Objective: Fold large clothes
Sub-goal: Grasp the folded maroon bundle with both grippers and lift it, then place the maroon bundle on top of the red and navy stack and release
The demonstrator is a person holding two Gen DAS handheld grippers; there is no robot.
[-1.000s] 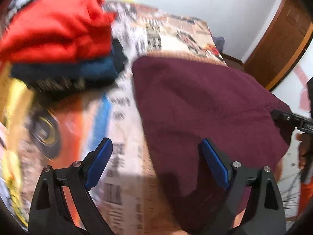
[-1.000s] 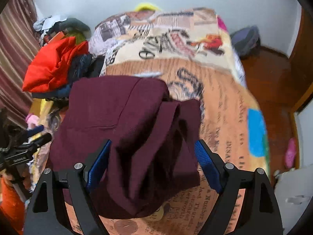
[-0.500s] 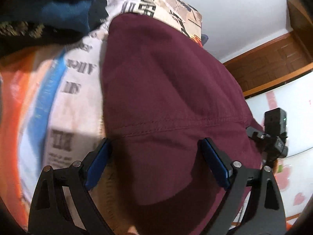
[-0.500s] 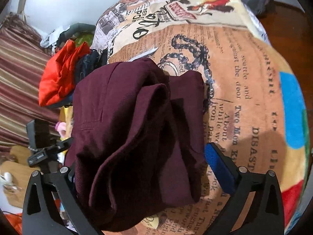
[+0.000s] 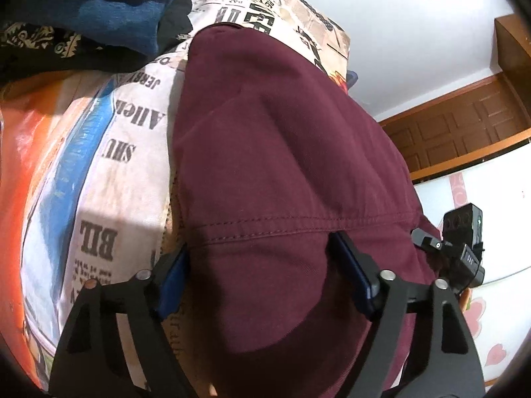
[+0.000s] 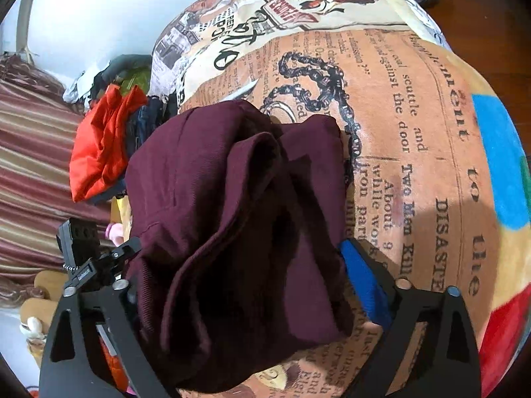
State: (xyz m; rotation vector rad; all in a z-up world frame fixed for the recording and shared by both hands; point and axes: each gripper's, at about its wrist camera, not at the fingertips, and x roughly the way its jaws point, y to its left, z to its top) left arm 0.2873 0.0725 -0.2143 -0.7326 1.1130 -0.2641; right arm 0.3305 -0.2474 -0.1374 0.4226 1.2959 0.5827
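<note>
Maroon garment (image 5: 282, 165) bunched mid-fold on newsprint blanket (image 6: 415, 132), both grippers (image 5: 262, 275) (image 6: 239, 285) wide astride near hem, unclamped; final folds and stacking left.

I count one maroon garment (image 5: 282, 172) on one bed (image 6: 415, 126), one side stack of three folded pieces, red (image 6: 99, 146), blue (image 5: 99, 16) and black patterned (image 5: 39, 46), two hand-held grippers, left (image 5: 262, 275) and right (image 6: 239, 282), one wooden door (image 5: 464, 132)

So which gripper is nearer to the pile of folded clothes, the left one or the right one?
Left. The left gripper straddles the maroon garment edge beside the pile of folded clothes; the right gripper is on the garment's far side.
</note>
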